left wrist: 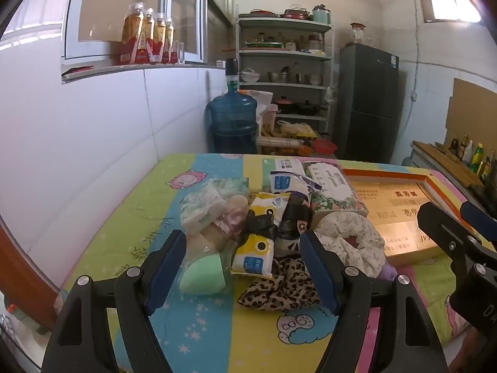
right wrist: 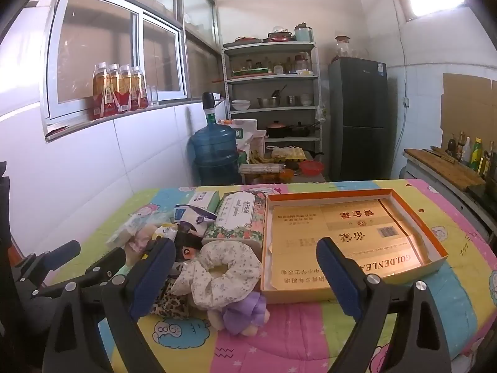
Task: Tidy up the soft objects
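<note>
- Looking along the left gripper (left wrist: 245, 267) in the left wrist view, its blue-padded jaws stand wide apart and hold nothing; they hang over the near edge of a heap of soft things on a bright cartoon-print quilt (left wrist: 198, 320).
- Between the jaws in this view lie a mint-green sponge (left wrist: 203, 275) in clear wrap, a yellow-and-white tissue packet (left wrist: 253, 255) and a leopard-print scrunchie (left wrist: 279, 289); none of them touches the pads.
- Just right of the right-hand finger sits a pale floral scrunchie (left wrist: 351, 245), with a floral tissue pack (left wrist: 332, 191) behind it.
- The shallow cardboard box (left wrist: 400, 256) lies to the right of the heap, and the right gripper (left wrist: 456, 223) shows at the frame's right edge above the box's near corner.
- In the right wrist view the right gripper (right wrist: 245, 270) is likewise spread wide and empty, poised above the quilt (right wrist: 279, 342).
- Its left-hand finger stands over the heap beside the floral scrunchie (right wrist: 223, 276); its right-hand finger stands over the near wall of the cardboard box (right wrist: 298, 295), which holds no soft thing.
- A small purple plush toy (right wrist: 245, 314) lies at the heap's near edge, touching the floral scrunchie and just beside the box.
- The floral tissue pack (right wrist: 239, 217) lies against the box's left wall, and the left gripper (right wrist: 65, 261) is in view at the left.
</note>
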The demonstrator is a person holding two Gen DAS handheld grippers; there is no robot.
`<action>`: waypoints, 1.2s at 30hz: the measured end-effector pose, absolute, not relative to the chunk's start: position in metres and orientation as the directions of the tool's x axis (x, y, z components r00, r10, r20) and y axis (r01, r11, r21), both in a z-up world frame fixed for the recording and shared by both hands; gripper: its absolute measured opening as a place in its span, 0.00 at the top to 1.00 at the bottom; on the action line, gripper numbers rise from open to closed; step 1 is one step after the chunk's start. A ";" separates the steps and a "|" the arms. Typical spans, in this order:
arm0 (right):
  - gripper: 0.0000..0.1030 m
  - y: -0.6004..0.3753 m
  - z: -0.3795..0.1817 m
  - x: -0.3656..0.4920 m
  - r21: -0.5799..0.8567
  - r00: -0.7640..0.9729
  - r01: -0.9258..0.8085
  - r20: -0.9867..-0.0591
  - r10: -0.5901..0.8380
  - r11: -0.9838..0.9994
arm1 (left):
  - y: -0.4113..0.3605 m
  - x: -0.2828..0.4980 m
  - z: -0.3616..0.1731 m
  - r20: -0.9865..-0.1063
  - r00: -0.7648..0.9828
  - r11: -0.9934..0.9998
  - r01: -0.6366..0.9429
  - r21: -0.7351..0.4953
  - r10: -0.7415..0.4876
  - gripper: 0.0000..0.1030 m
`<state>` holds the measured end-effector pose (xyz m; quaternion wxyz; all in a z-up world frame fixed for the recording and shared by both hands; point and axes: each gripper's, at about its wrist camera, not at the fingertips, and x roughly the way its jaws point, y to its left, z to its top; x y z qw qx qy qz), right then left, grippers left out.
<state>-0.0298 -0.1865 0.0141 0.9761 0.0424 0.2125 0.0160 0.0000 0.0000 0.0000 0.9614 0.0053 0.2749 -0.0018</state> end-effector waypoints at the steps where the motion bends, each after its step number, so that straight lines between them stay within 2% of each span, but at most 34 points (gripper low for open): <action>1: 0.10 -0.187 0.014 -0.030 0.091 0.909 -0.014 -0.414 0.050 0.996 | 0.000 0.000 0.000 -0.529 0.849 1.000 0.009 0.010 -0.002 0.25; 36: 0.10 -0.179 0.008 -0.029 0.089 0.901 -0.033 -0.429 0.069 0.995 | 0.003 0.002 -0.007 -0.519 0.855 1.000 0.006 0.001 -0.005 0.25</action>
